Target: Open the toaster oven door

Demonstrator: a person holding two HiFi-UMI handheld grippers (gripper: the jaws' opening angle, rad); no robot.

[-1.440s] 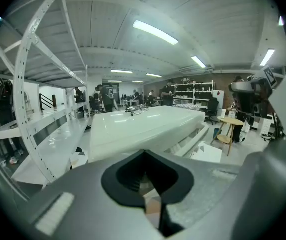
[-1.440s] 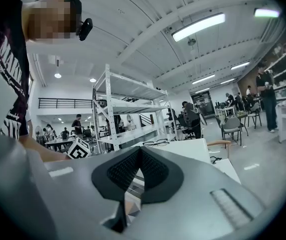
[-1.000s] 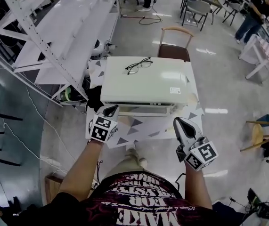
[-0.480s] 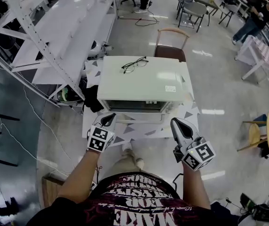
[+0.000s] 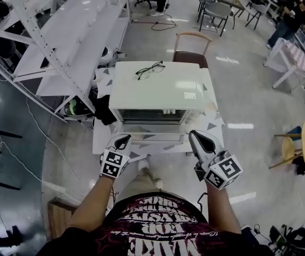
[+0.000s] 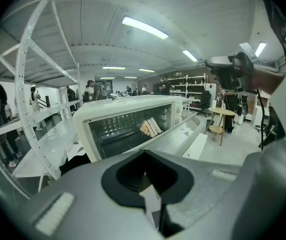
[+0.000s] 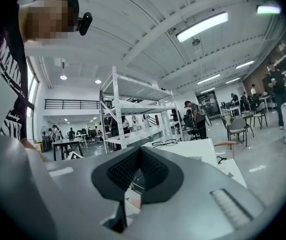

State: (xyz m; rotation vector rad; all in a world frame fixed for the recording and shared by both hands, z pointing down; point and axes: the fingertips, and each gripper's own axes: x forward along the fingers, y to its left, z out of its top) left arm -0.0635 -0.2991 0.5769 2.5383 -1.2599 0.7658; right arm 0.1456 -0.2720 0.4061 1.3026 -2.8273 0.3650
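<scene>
Toaster oven door point(image 5: 155, 137) down flat at surface's point(image 5: 103, 138) near edge; left hand-held gripper point(image 5: 123, 141) and right hand-held gripper point(image 5: 197, 139) both closed, empty; best withdraw straight, without knocking it.

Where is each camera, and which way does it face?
Head view: on the head, steeply down on the toaster oven; forearms, left claw and right claw show.
Left gripper view: on left claw, facing the open oven front; own jaws show.
Right gripper view: on right claw, facing across the oven top; jaws, shirt show.
Head and right gripper views share the glasses.
</scene>
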